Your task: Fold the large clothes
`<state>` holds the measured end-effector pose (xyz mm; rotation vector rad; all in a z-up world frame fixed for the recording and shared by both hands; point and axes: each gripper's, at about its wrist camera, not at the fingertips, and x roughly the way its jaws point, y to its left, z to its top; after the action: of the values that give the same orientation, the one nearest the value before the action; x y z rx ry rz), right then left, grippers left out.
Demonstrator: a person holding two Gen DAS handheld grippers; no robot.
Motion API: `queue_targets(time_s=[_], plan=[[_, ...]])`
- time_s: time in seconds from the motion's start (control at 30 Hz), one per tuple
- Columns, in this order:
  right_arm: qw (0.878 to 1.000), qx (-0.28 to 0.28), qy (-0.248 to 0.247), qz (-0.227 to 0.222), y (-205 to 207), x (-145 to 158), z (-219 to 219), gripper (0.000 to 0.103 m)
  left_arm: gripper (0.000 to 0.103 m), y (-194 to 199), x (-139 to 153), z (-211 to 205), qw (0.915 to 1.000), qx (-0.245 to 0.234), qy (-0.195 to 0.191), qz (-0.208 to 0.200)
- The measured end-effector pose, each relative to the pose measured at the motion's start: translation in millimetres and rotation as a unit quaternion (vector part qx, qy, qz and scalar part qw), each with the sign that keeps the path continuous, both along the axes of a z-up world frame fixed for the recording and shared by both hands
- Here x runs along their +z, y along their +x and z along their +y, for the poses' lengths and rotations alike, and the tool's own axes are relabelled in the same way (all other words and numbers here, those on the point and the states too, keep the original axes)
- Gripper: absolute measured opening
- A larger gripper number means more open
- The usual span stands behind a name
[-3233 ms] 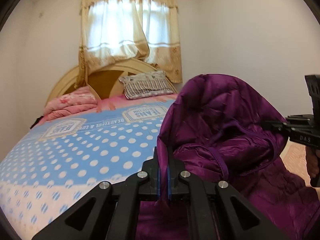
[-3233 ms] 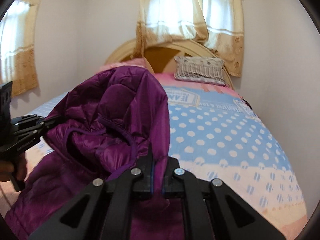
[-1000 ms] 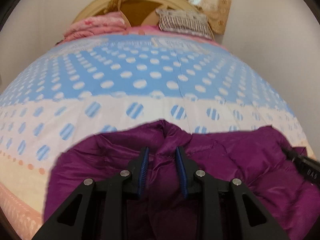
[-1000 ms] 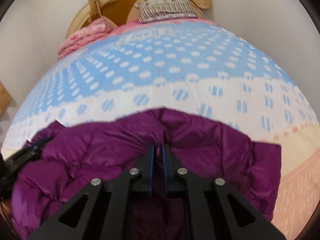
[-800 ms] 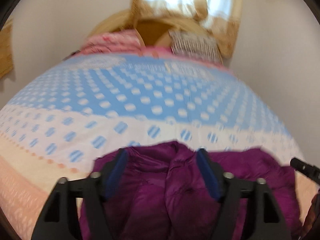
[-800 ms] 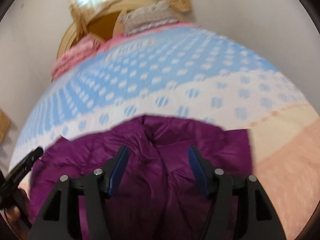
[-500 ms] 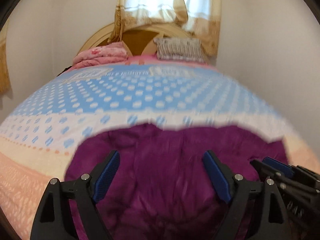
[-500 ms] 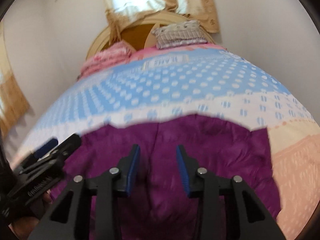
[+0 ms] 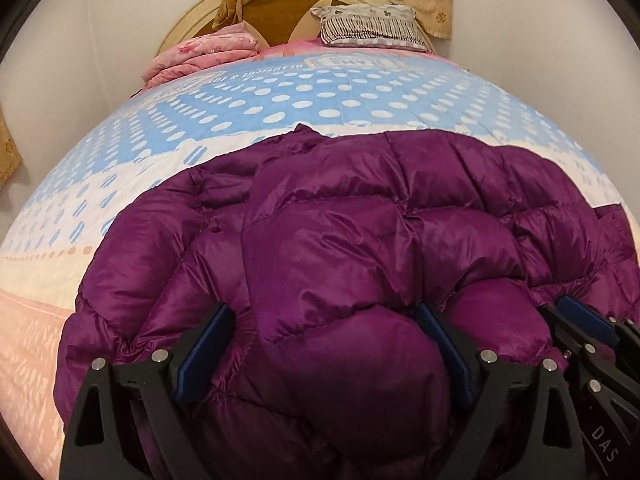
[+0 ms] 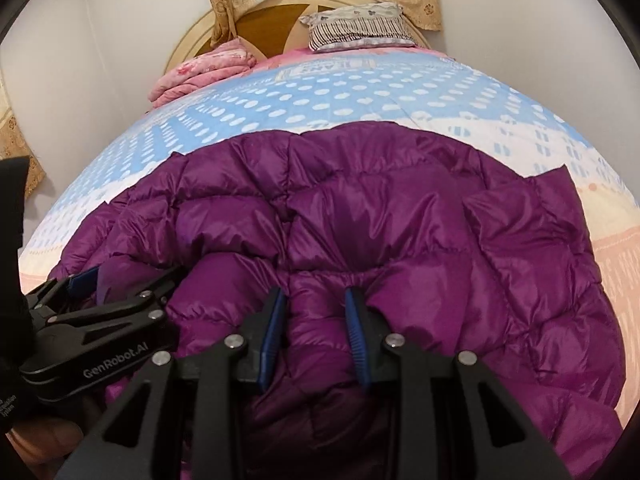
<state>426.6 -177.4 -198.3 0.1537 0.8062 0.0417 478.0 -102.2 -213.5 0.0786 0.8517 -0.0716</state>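
A purple puffer jacket (image 9: 360, 220) lies spread across the near end of the bed, also filling the right wrist view (image 10: 400, 208). My left gripper (image 9: 322, 344) pushes down into its near edge. Its jaws are wide and still opening, with a fat bulge of jacket between the blue pads (image 9: 204, 344). Close beside it on the right is my right gripper (image 10: 314, 332). Its jaws are narrow and closing, and a puckered fold of jacket is squeezed between the pads (image 10: 272, 332). Each gripper shows in the other's view: the right gripper (image 9: 560, 308), the left gripper (image 10: 128, 280).
The bed carries a blue sheet with white dots (image 9: 320, 92), peach at its near edge (image 9: 28, 340). At the head are a folded pink quilt (image 9: 200, 56), a striped pillow (image 9: 368, 26) and a round wooden headboard (image 9: 276, 8). A hand (image 10: 40, 440) holds the left gripper.
The jacket, held up earlier, now lies on the bed. Both grippers let go and opened, then came down onto its near edge. The left has spread wide; the right has narrowed on a fold.
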Motion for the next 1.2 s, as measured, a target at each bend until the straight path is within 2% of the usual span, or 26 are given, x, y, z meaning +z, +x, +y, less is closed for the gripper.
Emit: queue_targets(time_s=[0.37,1.2], plan=[[1.000,-0.002,-0.009,0.002,2.9,0.0,4.2,0.033,0.098,0.5,-3.7,-2.1,0.9998,0.007,0.016,0.005],[1.000,0.000,-0.016,0.005,4.9,-1.6,6.5,0.033,0.100,2.6,-5.0,-0.9,0.9998,0.009,0.015,0.007]])
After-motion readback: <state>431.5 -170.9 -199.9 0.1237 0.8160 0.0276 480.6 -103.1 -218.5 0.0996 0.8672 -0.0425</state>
